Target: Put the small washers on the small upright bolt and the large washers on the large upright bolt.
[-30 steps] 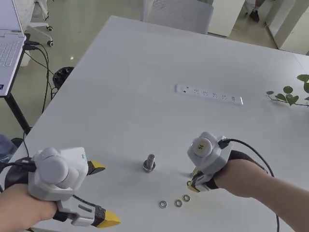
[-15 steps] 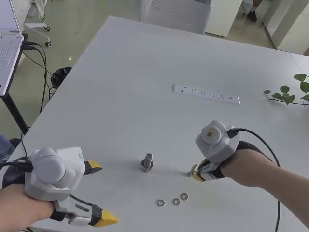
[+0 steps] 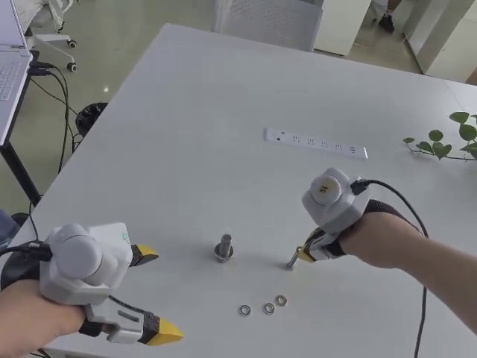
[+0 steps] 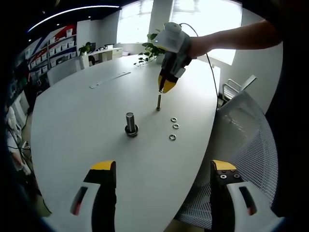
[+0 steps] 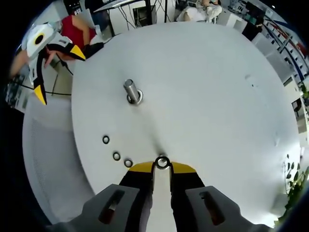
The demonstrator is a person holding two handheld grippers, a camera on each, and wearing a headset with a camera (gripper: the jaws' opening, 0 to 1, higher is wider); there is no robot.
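Right of centre, head view: right gripper clamped on small bolt, standing it upright. Left gripper jaws apart, lower left. Next, probably: let go, grab washers below, near large bolt.

**White, steel and yellow**

The worktop is plain white. The left gripper and the right gripper both have pale grey-white bodies and black fingers with bright yellow tips. The large bolt, the small bolt and the three washers are silvery metal. The power strip is white and the plant has green leaves. The chair shows a light grey mesh pattern.
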